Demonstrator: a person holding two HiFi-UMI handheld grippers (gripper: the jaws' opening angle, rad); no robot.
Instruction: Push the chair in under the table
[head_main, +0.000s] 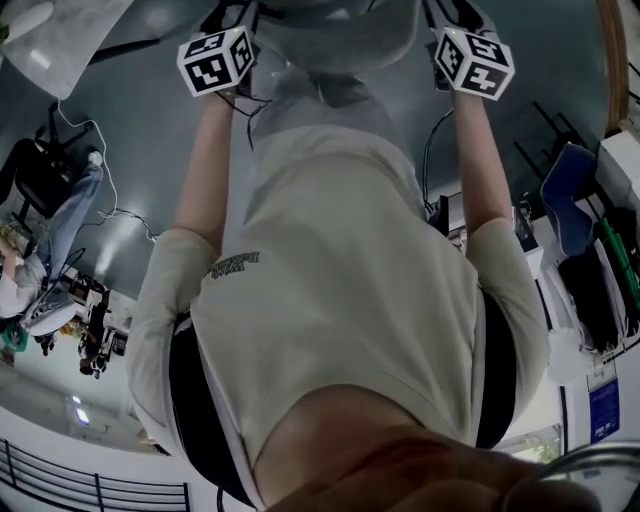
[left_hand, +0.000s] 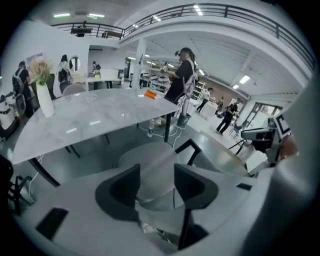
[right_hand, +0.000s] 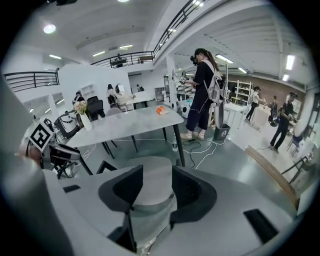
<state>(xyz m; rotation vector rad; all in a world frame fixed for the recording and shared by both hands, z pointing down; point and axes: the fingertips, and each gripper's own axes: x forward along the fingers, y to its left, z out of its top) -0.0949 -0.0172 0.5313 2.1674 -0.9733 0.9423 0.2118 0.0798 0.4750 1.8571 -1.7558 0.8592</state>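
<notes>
The chair (left_hand: 150, 156) has a grey rounded seat and a black frame. It stands in front of the white marble-topped table (left_hand: 95, 112), drawn out from it. In the left gripper view my left gripper (left_hand: 155, 171) has its jaws apart, with the chair's grey back edge in the gap between them. My right gripper (right_hand: 156, 172) also stands open over the same chair (right_hand: 152, 175), before the table (right_hand: 125, 122). In the head view both marker cubes (head_main: 215, 60) (head_main: 473, 62) sit at the top, either side of the chair (head_main: 340, 35).
A white vase with flowers (left_hand: 44, 97) and an orange object (left_hand: 151, 93) stand on the table. A person (right_hand: 202, 95) stands behind its far corner. Cables (right_hand: 205, 145) and a bottle (right_hand: 175, 146) lie on the floor there. More people and desks are farther back.
</notes>
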